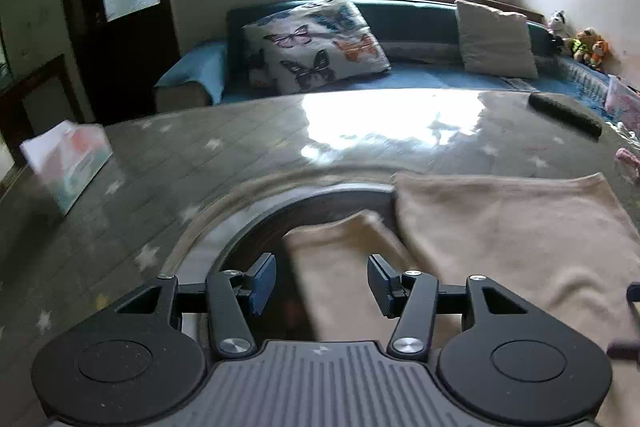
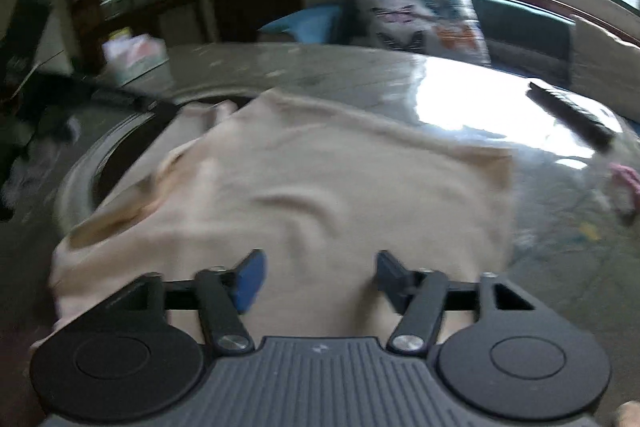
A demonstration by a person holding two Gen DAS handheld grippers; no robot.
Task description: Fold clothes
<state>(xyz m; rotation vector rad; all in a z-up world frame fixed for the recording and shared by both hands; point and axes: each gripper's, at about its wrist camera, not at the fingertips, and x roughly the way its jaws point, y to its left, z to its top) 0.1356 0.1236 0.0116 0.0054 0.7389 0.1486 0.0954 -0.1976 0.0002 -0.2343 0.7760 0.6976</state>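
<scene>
A beige garment (image 1: pixel 512 227) lies partly folded on the round table (image 1: pixel 240 147), with one sleeve (image 1: pixel 340 259) stretched toward me. My left gripper (image 1: pixel 322 283) is open, its jaws on either side of the sleeve just above it. In the right wrist view the same garment (image 2: pixel 320 187) spreads across the table. My right gripper (image 2: pixel 318 279) is open and empty over the garment's near edge. That view is blurred.
A tissue box (image 1: pixel 68 163) stands at the table's left. A dark remote (image 1: pixel 564 115) lies at the far right, also in the right wrist view (image 2: pixel 568 115). A pink item (image 2: pixel 624 179) sits at the right edge. A sofa with cushions (image 1: pixel 316 43) is behind.
</scene>
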